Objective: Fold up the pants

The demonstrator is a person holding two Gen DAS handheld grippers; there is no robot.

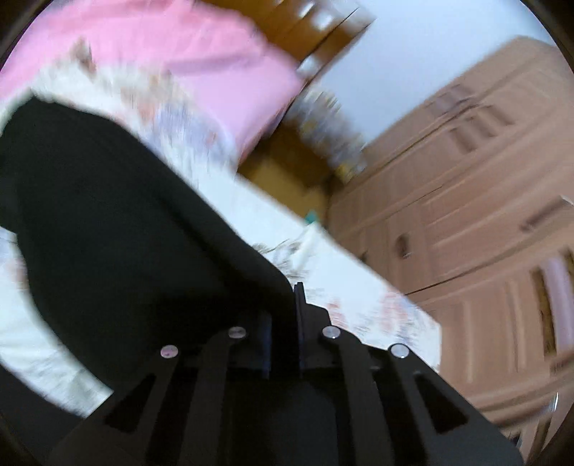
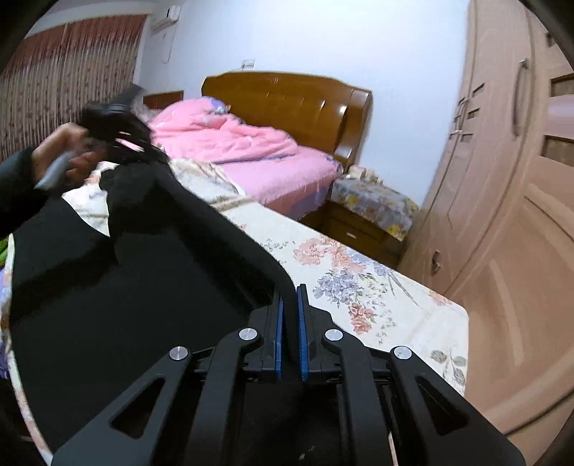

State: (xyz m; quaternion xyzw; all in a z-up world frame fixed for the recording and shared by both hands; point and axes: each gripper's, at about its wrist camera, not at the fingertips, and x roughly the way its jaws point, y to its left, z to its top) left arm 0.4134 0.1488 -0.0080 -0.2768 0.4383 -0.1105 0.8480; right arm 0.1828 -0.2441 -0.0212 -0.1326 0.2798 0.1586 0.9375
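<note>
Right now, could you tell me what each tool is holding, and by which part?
Both the left tool and right tool pinch the black pants by an edge.

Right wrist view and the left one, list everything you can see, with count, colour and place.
pants: one, black, spread on the sheet, an edge clamped in each gripper
sheet: one, cream floral, over the near surface
quilt: one, pink, bunched on the bed
headboard: one, brown wood, against the far wall
nightstand: one, brown, floral cloth on top, right of the bed
wardrobe: one, tan, at right
curtain: one, reddish patterned, far left
air conditioner: one, white, high on the wall
hand: one, dark sleeve, holding the left gripper
left gripper: black, shut on pants
right gripper: black, blue pads, shut on pants
</note>
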